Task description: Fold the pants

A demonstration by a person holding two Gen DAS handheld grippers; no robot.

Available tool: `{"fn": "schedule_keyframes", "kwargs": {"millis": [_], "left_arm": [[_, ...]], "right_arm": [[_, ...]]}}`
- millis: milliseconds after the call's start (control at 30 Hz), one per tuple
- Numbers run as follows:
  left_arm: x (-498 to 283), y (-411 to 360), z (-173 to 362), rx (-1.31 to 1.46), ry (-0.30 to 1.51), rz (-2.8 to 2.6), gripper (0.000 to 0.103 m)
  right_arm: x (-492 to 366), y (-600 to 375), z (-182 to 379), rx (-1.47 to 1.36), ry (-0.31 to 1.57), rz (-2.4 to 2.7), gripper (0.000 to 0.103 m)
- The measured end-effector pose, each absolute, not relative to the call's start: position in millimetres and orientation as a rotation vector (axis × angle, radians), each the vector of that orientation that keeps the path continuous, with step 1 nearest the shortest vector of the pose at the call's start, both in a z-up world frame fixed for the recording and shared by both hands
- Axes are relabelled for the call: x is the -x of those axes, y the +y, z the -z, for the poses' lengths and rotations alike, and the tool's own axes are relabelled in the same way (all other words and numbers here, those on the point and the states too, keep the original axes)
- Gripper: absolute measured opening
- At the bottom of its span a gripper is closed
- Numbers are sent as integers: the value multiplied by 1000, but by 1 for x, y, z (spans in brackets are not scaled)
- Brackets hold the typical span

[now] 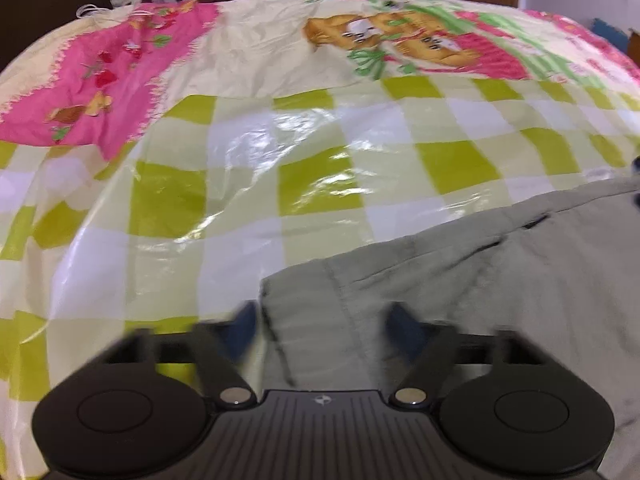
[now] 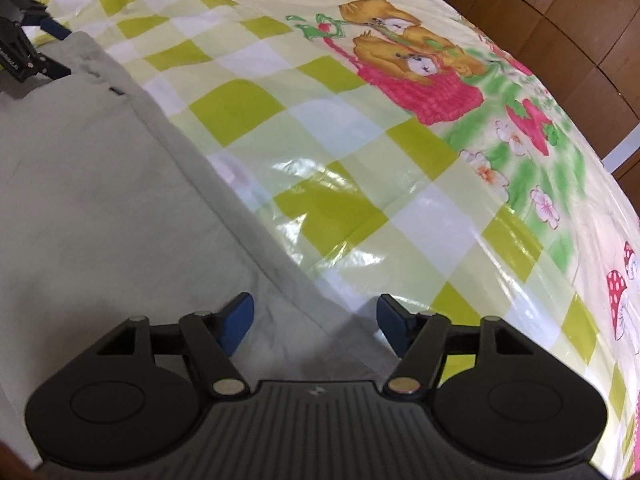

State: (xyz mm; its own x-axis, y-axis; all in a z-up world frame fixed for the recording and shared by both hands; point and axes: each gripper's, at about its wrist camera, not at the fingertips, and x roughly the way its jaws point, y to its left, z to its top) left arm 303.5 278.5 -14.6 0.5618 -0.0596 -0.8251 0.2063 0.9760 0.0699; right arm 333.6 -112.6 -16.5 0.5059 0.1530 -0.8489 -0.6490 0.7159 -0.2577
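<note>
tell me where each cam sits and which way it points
Left wrist: sits on the left gripper, looking along its open fingers over a corner of the pants and across the sheet.
Right wrist: sits on the right gripper, fingers open astride the pants' edge; left gripper shows far left.
Shared: pants, sheet.

The pants (image 1: 500, 288) are a pale grey-green cloth, spread flat and mostly smooth on a glossy checked sheet (image 1: 240, 184). One straight edge runs diagonally across the checks — seen from the right wrist it slants away toward the far left (a seam follows it). A small dark slit, perhaps a pocket opening, sits near the far end.
</note>
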Motion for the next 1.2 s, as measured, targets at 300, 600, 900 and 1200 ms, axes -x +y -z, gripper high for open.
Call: {"fn": "schedule_keyframes", "kwargs": {"millis": [300, 600, 900, 1200], "left_arm": [[-292, 266, 0, -235, 925, 157, 31], [-217, 283, -62, -138, 750, 186, 30], [-70, 291, -53, -76, 702, 209, 32], [-18, 290, -14, -133, 818, 141, 45]], "right_arm": [[-323, -95, 12, 646, 939, -510, 1], [-263, -114, -68, 499, 779, -514, 1], [-112, -138, -96, 438, 734, -561, 1], [-44, -119, 2, 489, 972, -602, 2]]}}
